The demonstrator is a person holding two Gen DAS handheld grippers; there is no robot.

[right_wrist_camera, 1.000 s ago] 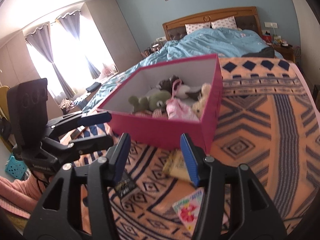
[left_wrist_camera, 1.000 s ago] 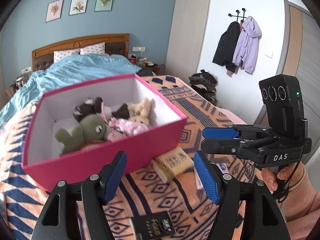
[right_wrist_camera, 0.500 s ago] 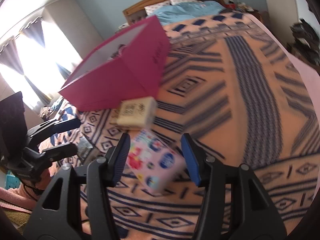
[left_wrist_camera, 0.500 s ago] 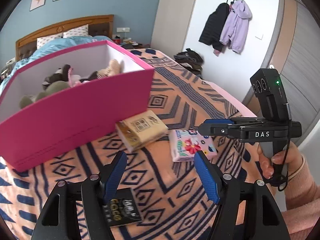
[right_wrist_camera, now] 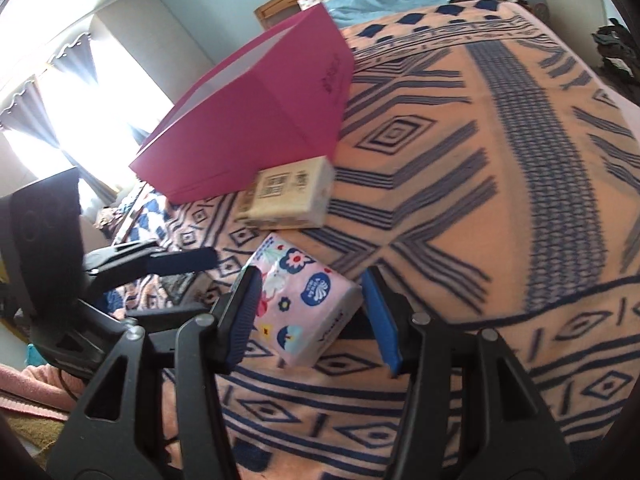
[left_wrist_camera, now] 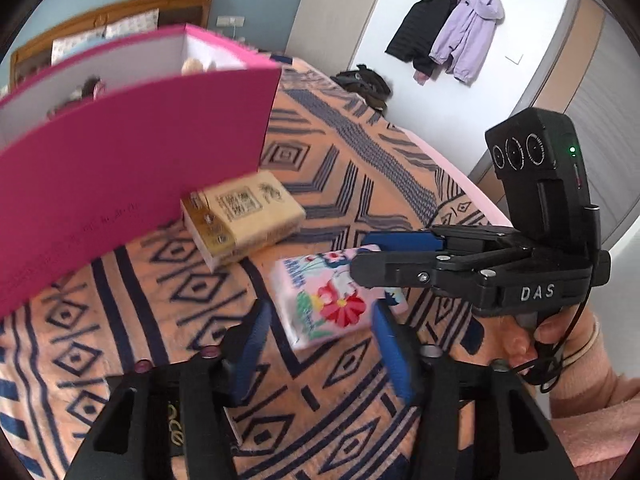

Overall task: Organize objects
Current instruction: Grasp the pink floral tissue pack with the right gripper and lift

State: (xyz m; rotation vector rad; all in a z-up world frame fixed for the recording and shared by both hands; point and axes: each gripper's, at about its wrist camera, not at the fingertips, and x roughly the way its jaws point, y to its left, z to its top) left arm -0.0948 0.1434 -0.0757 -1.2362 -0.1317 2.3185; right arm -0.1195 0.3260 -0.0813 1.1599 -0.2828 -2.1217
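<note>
A pink flowered tissue pack (left_wrist_camera: 324, 300) (right_wrist_camera: 304, 308) lies on the orange patterned blanket (right_wrist_camera: 500, 160). My right gripper (right_wrist_camera: 308, 316) is open, with the pack between its blue pads, not clamped. My left gripper (left_wrist_camera: 318, 354) is open and empty, just short of the pack. The right gripper also shows in the left wrist view (left_wrist_camera: 360, 254), and the left gripper shows at the left of the right wrist view (right_wrist_camera: 208, 276). A beige tissue pack (left_wrist_camera: 244, 216) (right_wrist_camera: 290, 194) lies against the pink box (left_wrist_camera: 132, 160) (right_wrist_camera: 256, 120), which holds plush toys, mostly hidden.
A black packet (left_wrist_camera: 176, 432) lies under my left gripper, mostly hidden. Coats (left_wrist_camera: 452, 28) hang on the far wall above a pile of clothes (left_wrist_camera: 364, 84). The bed's edge (left_wrist_camera: 460, 172) runs along the right. A bright window with curtains (right_wrist_camera: 72, 92) is at the left.
Both grippers have come down and in toward the flowered tissue pack. The right gripper's pads now stand on both sides of it. The box's inside has dropped nearly out of view.
</note>
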